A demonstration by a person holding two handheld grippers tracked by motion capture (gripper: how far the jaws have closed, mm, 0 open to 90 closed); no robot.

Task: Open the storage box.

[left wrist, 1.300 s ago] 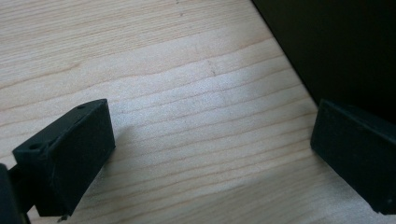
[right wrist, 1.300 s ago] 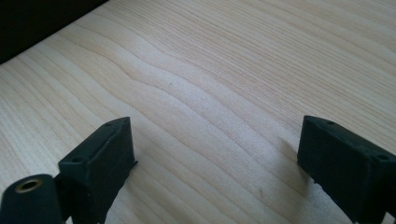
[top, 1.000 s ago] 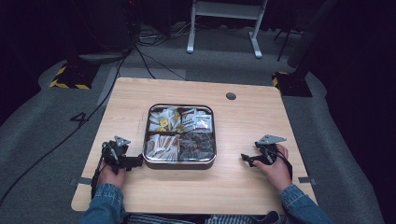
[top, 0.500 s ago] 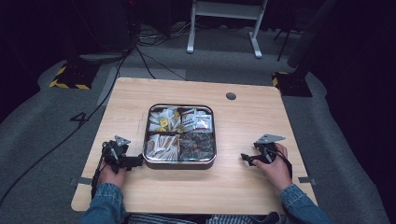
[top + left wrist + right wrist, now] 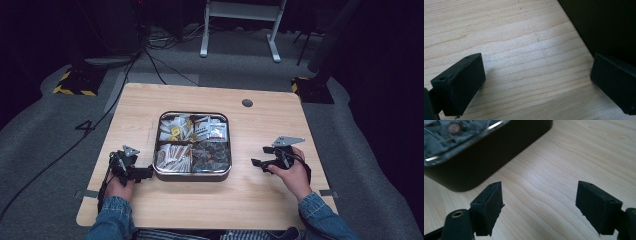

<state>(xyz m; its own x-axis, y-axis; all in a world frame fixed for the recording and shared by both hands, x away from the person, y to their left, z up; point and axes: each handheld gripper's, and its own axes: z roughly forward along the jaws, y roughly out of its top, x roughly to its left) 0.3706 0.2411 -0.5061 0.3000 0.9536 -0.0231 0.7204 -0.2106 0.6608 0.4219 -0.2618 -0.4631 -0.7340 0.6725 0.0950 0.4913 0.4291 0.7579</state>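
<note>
Here, a pale wooden worktop (image 5: pixel 260 200) carries a square, dark metal tray with rounded corners (image 5: pixel 194 176), which sits near the middle, a little toward the near edge. The tray is split into four compartments. The two far ones hold small packets in white and yellow, the near left one holds striped white and brown sachets, and the near right one holds dark, shiny wrapped pieces. A small round dark grommet (image 5: pixel 247 103) is set into the worktop toward the far right corner.

The left black tongs (image 5: pixel 142 173) lie low over the worktop by the near left corner, held in a hand (image 5: pixel 119 187) with a blue denim sleeve (image 5: pixel 111 219), and their tips are just beside the tray's left wall. In the left gripper view the two jaws stand wide apart with bare wood grain between them, and the tray's dark side fills the upper right corner.

The right black tongs (image 5: pixel 256 163) sit toward the right edge, gripped by the other hand (image 5: pixel 292 175), pointing at the tray from a short way off. In the right gripper view they are released as well, the jaws spread with nothing between them, and the tray's rounded corner and some of its dark wrapped contents show at the upper left.
</note>
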